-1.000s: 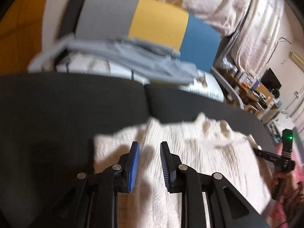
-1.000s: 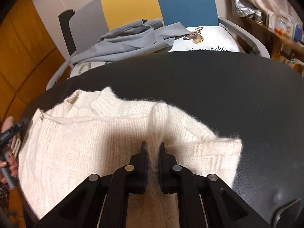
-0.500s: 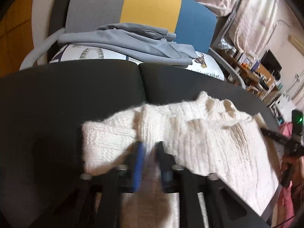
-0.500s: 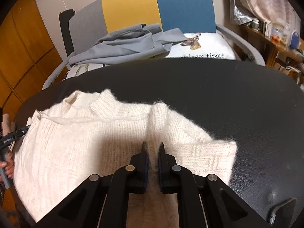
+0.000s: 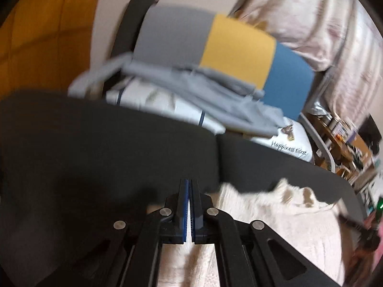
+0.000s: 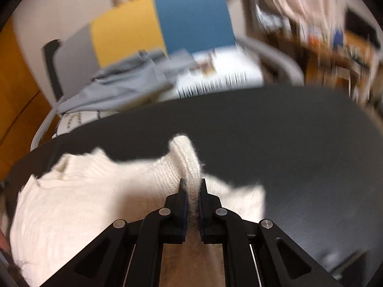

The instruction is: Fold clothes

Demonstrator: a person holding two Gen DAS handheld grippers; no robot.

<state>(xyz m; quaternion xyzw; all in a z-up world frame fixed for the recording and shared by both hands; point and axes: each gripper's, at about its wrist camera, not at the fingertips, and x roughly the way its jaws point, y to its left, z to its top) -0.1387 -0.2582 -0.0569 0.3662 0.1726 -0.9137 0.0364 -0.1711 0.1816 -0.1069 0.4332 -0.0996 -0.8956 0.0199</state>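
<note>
While the cream sweater [image 6: 100, 198] lay spread across the near part of the dark table [image 6: 299, 143], its chunky ribbed knit looked soft and fuzzy at the edges against that smooth, faintly brushed black surface. The right gripper [image 6: 191, 184] was clenched on a raised fold of the wool: a thick, rounded ridge of ribbing stood up between its two black fingers [image 6: 182, 196] and bulged above their tips. The left gripper [image 5: 189, 184] had its blue-faced pads [image 5: 184, 205] pressed flat together at the tips; a sliver of pale knit showed in the slot lower down, but I could not tell whether any wool was actually pinched there. From that side the sweater [image 5: 275, 217] sat just right of the fingers, its thick collar rumpled.

Beyond the far edge of the table stood a chair [image 5: 239, 47] with a padded back in flat blocks of grey, mustard yellow and blue. A limp grey garment [image 5: 215, 91] was draped in loose creases over its seat, on top of a white printed cushion [image 5: 289, 146] with dark script lettering. Pale, crinkled fabric [image 5: 335, 19] hung in soft folds behind.
</note>
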